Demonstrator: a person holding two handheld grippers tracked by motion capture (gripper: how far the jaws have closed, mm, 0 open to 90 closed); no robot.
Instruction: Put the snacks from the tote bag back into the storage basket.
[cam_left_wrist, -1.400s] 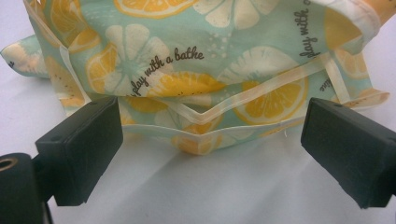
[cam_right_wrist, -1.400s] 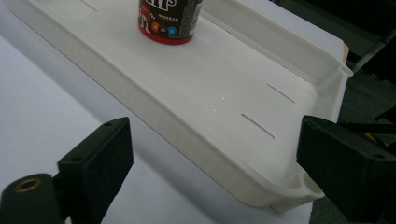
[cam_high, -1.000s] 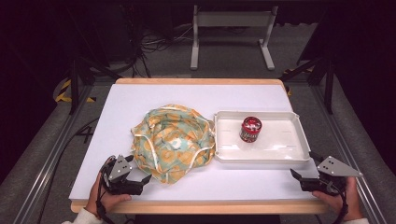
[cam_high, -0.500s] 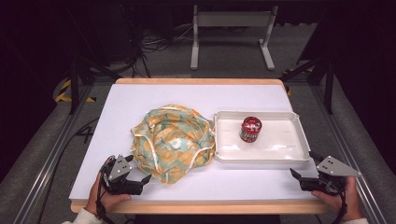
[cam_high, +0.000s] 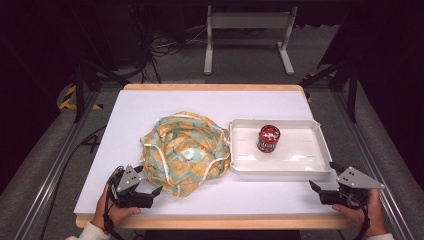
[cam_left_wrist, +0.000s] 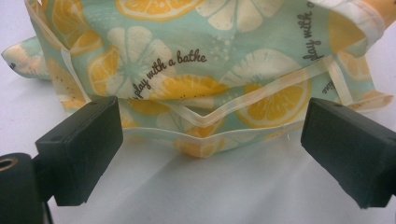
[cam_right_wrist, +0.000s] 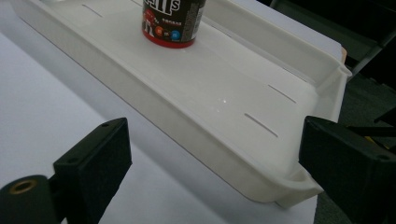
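While both hands wait at the near edge in the high view, count one crumpled citrus-print cloth (cam_high: 184, 152) mid-table, one white tray (cam_high: 320, 145) touching its right side, and one red tin (cam_high: 268, 138) standing upright in the tray. The left gripper (cam_high: 154, 192) sits just beside the cloth's near-left hem, the right gripper (cam_high: 314, 186) just off the tray's near-right corner; the white table (cam_high: 210, 105) lies bare beyond them to its far edge. Over to the left gripper view: jaws spread wide, nothing between them, the cloth's piped hem right ahead, printed "play with a bathe". Now the right gripper view: jaws wide apart too, holding nothing, the tray's corner (cam_right_wrist: 299, 184) between them, and the tin (cam_right_wrist: 173, 21) beyond, a partial "m's" logo on its label.
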